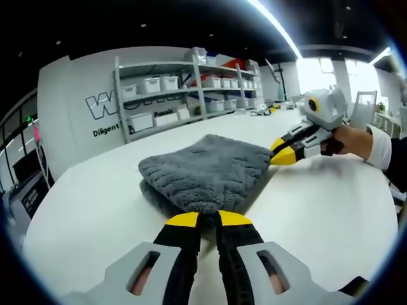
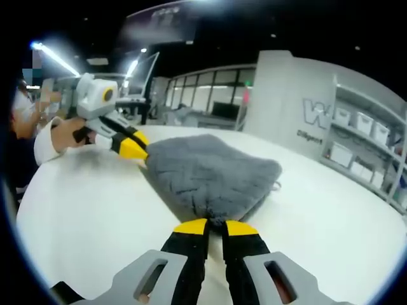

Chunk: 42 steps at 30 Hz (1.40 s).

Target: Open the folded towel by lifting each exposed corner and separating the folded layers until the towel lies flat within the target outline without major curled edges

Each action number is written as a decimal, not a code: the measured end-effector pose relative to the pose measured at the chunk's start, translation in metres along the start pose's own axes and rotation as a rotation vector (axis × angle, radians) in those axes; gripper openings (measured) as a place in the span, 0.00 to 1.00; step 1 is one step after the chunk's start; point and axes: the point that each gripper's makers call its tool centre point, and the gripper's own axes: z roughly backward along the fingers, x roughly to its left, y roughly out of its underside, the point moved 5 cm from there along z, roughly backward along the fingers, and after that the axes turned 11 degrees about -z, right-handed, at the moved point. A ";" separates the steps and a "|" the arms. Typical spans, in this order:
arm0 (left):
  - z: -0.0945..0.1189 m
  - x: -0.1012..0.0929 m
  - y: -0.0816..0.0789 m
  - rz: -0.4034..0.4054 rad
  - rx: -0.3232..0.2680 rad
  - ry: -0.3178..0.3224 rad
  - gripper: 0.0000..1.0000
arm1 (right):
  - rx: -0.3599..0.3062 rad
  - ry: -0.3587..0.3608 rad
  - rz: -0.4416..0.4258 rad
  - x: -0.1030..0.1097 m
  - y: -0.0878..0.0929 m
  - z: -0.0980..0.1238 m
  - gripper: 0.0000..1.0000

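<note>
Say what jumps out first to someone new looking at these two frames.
The folded grey towel in the middle of the white table, pinched at opposite corners. The left gripper has its yellow-tipped jaws closed on the near corner, and the right gripper bites the far one. Behind, metal shelving with white bins lines the wall.

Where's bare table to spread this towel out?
Bare white table lies between the grey towel and the near edge, and on its shelf-facing side. It is crowded at two towel corners, where the left tool and right tool grip.
</note>
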 end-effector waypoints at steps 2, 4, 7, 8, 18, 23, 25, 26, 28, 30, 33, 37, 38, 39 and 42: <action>0.001 0.000 0.000 0.005 0.000 0.000 0.07 | 0.001 0.001 0.002 0.000 0.000 0.001 0.04; 0.002 -0.001 -0.001 0.010 -0.001 0.002 0.07 | 0.002 0.003 0.004 0.001 0.001 0.001 0.04; 0.003 -0.003 -0.001 0.011 0.000 0.006 0.06 | 0.003 0.005 0.004 0.001 0.002 0.001 0.04; 0.003 -0.003 -0.002 0.011 0.001 0.007 0.06 | 0.003 0.005 0.005 0.002 0.002 0.001 0.04; 0.010 -0.007 -0.006 -0.004 -0.003 0.012 0.05 | 0.006 0.007 0.014 0.009 0.005 0.003 0.04; 0.012 -0.009 -0.008 -0.011 -0.005 0.014 0.05 | 0.006 0.009 0.020 0.011 0.005 0.004 0.04; 0.014 -0.011 -0.010 -0.013 -0.009 0.015 0.05 | 0.005 0.011 0.024 0.011 0.005 0.004 0.04; 0.015 -0.012 -0.011 -0.014 -0.011 0.015 0.05 | 0.005 0.012 0.024 0.011 0.005 0.004 0.04; 0.016 -0.014 -0.012 -0.015 -0.014 0.017 0.05 | 0.005 0.015 0.025 0.012 0.005 0.004 0.04; 0.016 -0.015 -0.012 -0.022 -0.015 0.017 0.05 | 0.003 0.017 0.026 0.013 0.005 0.004 0.04; 0.017 -0.017 -0.013 -0.025 -0.017 0.020 0.05 | 0.003 0.019 0.029 0.007 0.004 0.001 0.04; 0.018 -0.018 -0.014 -0.021 -0.022 0.024 0.05 | 0.001 0.021 0.025 0.006 0.004 0.001 0.04; 0.018 -0.019 -0.014 -0.020 -0.023 0.025 0.05 | 0.001 0.021 0.025 0.006 0.004 0.001 0.04; 0.019 -0.019 -0.015 -0.019 -0.026 0.027 0.05 | 0.000 0.023 0.025 0.006 0.004 0.000 0.04; 0.019 -0.021 -0.015 -0.020 -0.026 0.029 0.05 | 0.000 0.025 0.026 0.006 0.004 0.000 0.04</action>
